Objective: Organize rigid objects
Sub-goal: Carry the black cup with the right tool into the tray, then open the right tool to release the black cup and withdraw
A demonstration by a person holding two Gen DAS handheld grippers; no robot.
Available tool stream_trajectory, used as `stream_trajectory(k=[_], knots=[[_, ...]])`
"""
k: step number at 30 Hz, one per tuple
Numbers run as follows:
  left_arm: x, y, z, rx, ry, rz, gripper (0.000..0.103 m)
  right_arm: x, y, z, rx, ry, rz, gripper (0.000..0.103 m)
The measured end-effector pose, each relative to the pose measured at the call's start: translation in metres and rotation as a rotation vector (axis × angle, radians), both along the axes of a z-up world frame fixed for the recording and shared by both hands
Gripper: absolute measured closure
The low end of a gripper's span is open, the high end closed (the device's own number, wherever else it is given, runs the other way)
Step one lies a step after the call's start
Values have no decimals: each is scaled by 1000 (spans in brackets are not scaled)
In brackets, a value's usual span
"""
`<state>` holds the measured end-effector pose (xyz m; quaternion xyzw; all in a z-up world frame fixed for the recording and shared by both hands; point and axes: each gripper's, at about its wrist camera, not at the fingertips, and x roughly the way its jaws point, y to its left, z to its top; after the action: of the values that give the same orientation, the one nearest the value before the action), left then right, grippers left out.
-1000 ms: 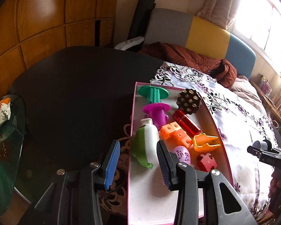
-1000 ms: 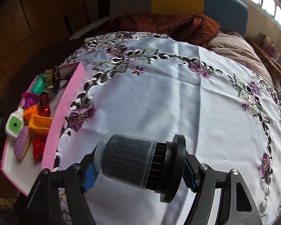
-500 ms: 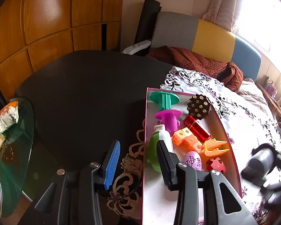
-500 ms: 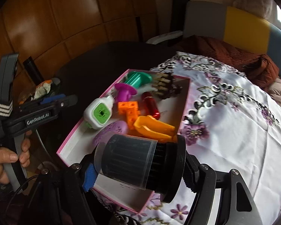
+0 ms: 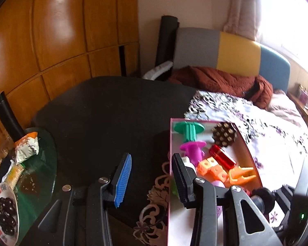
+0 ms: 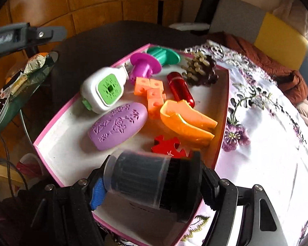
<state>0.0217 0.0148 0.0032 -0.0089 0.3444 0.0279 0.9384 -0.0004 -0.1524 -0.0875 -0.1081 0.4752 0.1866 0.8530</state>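
Observation:
My right gripper (image 6: 152, 186) is shut on a black ribbed cylinder with a clear cap (image 6: 141, 178), held sideways just above the near end of the pink-rimmed tray (image 6: 57, 123). In the tray lie a purple egg (image 6: 119, 127), a white and green bottle (image 6: 104, 88), orange cubes (image 6: 152, 94), an orange clip (image 6: 186, 123), a red puzzle piece (image 6: 168, 145), a red tube (image 6: 180, 88), a spiky brown ball (image 6: 201, 71) and two spools (image 6: 145, 65). My left gripper (image 5: 151, 179) is open and holds nothing, above the tray's left wall (image 5: 169, 143).
The tray rests where the black table (image 5: 113, 112) meets a floral cloth (image 6: 267, 143). A glass side table (image 5: 45, 164) at the left carries snack packets and a plate of dark grapes (image 5: 5, 211). A sofa with a brown blanket (image 5: 225, 80) stands behind.
My right gripper has swung left with the cylinder, from above the floral cloth to above the tray's near end. The left gripper has risen a little and tilted up.

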Motion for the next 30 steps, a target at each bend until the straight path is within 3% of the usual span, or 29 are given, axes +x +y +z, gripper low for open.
stream_trajectory(k=[13, 15, 30], knots=[[-1, 32, 14, -13, -27, 154, 62, -11, -5, 4, 83, 0, -19, 26], [-1, 35, 15, -12, -28, 161, 62, -12, -7, 7, 93, -11, -31, 21], [-3, 36, 18, -9, -27, 171, 62, -12, -20, 18, 135, -40, -65, 20]])
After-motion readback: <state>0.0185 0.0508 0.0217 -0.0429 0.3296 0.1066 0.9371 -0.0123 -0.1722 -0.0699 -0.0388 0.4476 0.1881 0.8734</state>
